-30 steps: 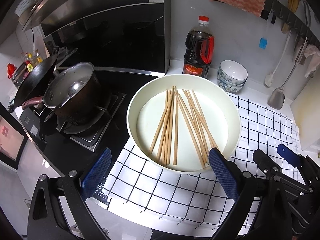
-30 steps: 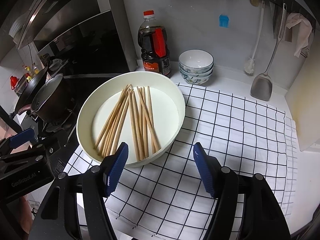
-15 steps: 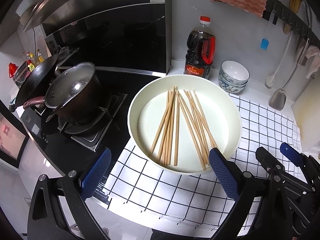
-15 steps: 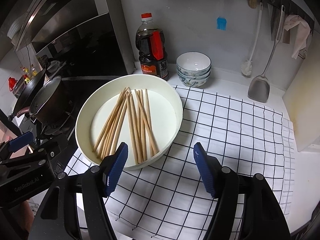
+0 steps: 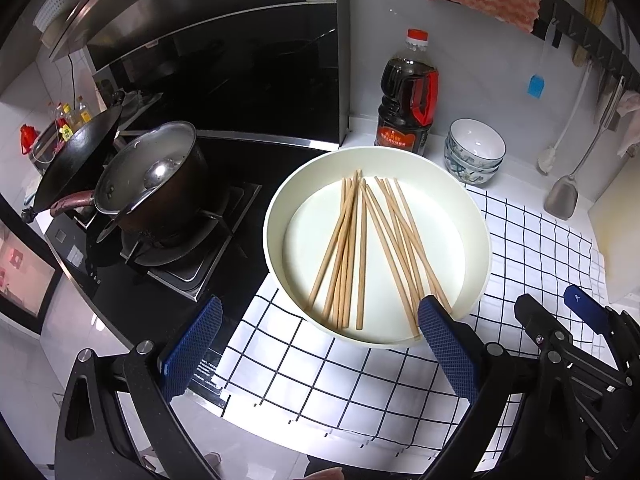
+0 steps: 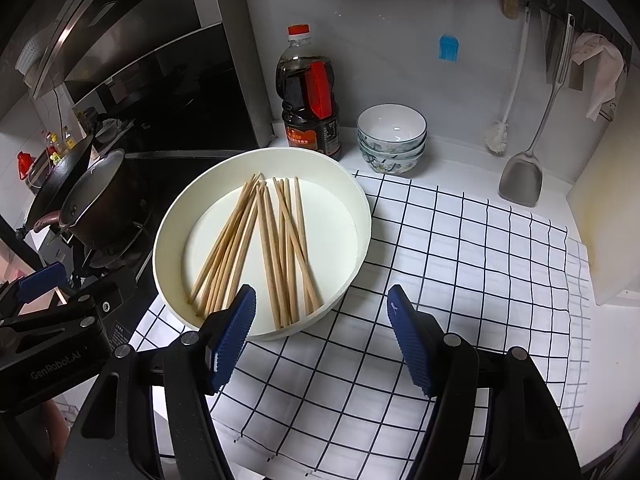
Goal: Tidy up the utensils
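Several wooden chopsticks lie fanned out in a round white basin on a black-and-white checked cloth. They also show in the right wrist view, inside the basin. My left gripper is open and empty, hovering at the basin's near rim. My right gripper is open and empty, at the basin's near right side above the cloth. The left gripper's body shows at the lower left of the right wrist view.
A soy sauce bottle and stacked bowls stand behind the basin. A pot and a wok sit on the stove at left. A metal spatula, a brush and cloths hang on the wall at right. A cutting board leans at far right.
Both grippers have drifted slightly, so the basin sits a little higher and further right in each view. Both stay open. The chopsticks have not moved.
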Demonstrator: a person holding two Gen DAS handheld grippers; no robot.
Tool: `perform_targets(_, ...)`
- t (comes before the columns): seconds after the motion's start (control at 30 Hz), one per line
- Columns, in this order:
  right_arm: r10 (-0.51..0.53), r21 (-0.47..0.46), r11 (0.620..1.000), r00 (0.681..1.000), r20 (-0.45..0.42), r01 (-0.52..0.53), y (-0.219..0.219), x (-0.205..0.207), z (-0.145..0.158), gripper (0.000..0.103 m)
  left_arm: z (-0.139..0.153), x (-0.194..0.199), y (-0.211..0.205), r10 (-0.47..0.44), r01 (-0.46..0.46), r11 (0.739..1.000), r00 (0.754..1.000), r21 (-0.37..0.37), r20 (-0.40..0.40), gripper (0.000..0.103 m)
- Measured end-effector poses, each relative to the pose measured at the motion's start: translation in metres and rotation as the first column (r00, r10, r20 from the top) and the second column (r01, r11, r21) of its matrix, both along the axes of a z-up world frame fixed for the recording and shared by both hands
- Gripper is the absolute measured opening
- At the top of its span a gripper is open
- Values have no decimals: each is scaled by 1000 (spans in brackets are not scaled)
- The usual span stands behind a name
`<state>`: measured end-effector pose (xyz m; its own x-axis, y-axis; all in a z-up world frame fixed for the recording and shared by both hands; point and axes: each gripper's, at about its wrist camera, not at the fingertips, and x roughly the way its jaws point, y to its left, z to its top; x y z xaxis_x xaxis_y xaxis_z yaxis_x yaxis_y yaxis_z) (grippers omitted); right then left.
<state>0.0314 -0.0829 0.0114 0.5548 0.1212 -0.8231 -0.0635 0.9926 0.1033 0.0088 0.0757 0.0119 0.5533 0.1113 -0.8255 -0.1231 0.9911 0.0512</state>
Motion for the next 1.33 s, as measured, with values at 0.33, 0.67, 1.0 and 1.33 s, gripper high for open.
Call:
perform_targets(0.33,-1,0,1000,1000,1,1,0,0,0,65,1,0,2,4,-4,1000,1000,-1,5,97)
perform_targets(0.67,2,-2,1000,1000,0,-2,3,0,1,65,1,0,3,6,-6,1000,1000,-12,-4,97)
perform_targets(1.0,7,-5,1000,1000,0,-7,5,0,2,65,0,0,4,3,-3,1000,1000,-13,5,97)
perform_targets(1.33,12,-5,1000,1000,-1,-12,5,1,2,65,1,1,7,16,-16,1000,1000,-13,-1,97)
